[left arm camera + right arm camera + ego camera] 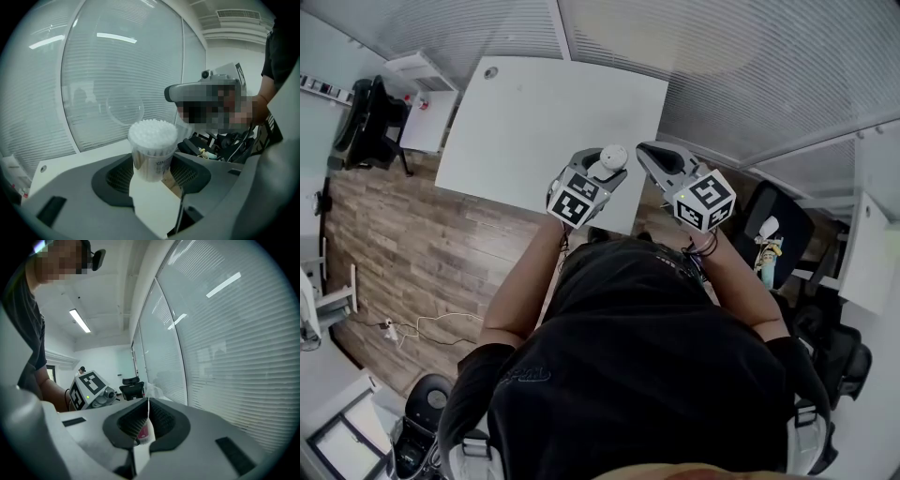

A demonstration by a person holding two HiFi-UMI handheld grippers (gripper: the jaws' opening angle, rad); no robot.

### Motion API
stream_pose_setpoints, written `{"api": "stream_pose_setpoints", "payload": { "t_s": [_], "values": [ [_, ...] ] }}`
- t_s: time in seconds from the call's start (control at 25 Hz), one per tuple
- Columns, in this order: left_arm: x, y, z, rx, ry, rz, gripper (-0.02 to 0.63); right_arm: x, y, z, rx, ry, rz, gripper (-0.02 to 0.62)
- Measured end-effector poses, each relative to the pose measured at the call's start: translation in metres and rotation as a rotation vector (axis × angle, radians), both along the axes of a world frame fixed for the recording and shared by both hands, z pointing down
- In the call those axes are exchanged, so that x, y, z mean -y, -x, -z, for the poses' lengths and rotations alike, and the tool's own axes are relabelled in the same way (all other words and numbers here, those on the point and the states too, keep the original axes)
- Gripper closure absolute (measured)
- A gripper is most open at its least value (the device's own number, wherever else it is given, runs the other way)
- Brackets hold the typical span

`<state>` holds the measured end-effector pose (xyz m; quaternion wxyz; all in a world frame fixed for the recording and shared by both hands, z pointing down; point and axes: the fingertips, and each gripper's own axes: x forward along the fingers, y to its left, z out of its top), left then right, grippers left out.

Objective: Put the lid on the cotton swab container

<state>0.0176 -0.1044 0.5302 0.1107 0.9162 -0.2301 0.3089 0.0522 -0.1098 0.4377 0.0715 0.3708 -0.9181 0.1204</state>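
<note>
From overhead, the left gripper [152, 180] clasps the uncapped cotton swab container [152, 145] upright in wide-set jaws, while at its 3 o'clock the right gripper [147, 413] pinches the clear lid [124, 108], seemingly for capping.

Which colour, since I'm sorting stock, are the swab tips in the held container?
White swab tips, filling the cotton swab container; clearest in the left gripper view.
</note>
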Motion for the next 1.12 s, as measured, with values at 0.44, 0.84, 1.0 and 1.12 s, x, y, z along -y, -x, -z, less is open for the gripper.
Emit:
{"api": "stream_pose_setpoints", "payload": {
  "t_s": [0.44, 0.84, 1.0, 1.12],
  "values": [
    [-0.042, -0.059, 0.01, 0.015, 0.005, 0.006, 0.35, -0.028, -0.065, 0.017, 0.059, 0.004, 0.069, 0.569],
    [-0.079, -0.081, 0.012, 0.027, 0.013, 0.027, 0.348, -0.043, -0.082, 0.024, 0.099, 0.051, 0.164, 0.567],
    [-0.085, -0.083, 0.014, 0.036, 0.013, 0.03, 0.348, -0.044, -0.082, 0.027, 0.115, 0.066, 0.193, 0.528],
    [-0.089, -0.083, 0.014, 0.046, 0.011, 0.029, 0.348, -0.048, -0.079, 0.026, 0.115, 0.077, 0.22, 0.492]
  ]
}}
